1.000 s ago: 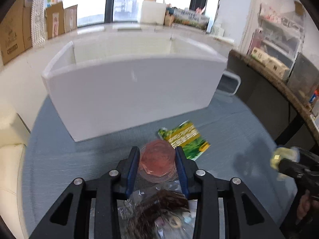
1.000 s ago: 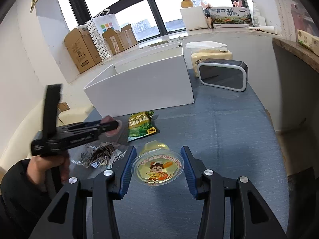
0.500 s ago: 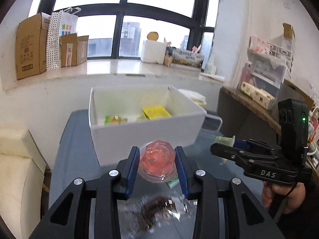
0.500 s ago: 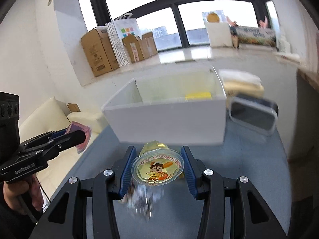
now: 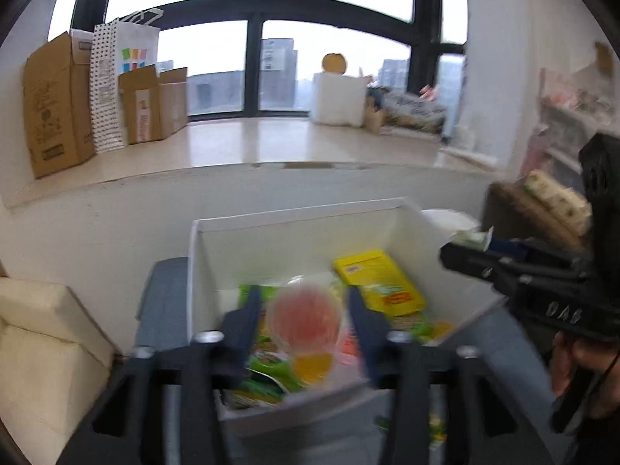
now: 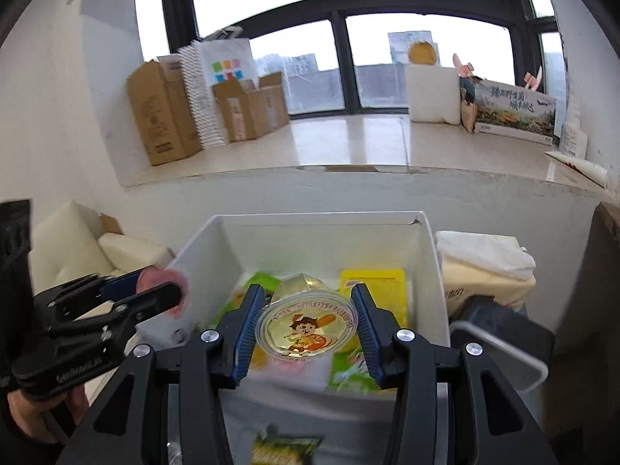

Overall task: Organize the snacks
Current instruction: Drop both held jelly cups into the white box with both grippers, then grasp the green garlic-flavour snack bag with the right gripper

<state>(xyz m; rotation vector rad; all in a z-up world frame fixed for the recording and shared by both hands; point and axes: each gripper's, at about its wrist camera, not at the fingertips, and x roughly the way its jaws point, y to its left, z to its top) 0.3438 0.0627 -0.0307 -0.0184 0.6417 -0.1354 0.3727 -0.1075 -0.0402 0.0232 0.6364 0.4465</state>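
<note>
Two jelly cups are being carried to a white box (image 6: 424, 271) on the desk (image 5: 162, 302), already holding a yellow packet (image 6: 374, 290) and green packets. The left gripper (image 5: 304, 319) is closed on a pink jelly cup (image 5: 306, 319), held level above the box's near-left part. The right gripper (image 6: 306, 323) is clamped on a yellow jelly cup (image 6: 306, 327), lid facing the camera, above the box's middle. Next, each cup likely needs lowering and releasing inside.
</note>
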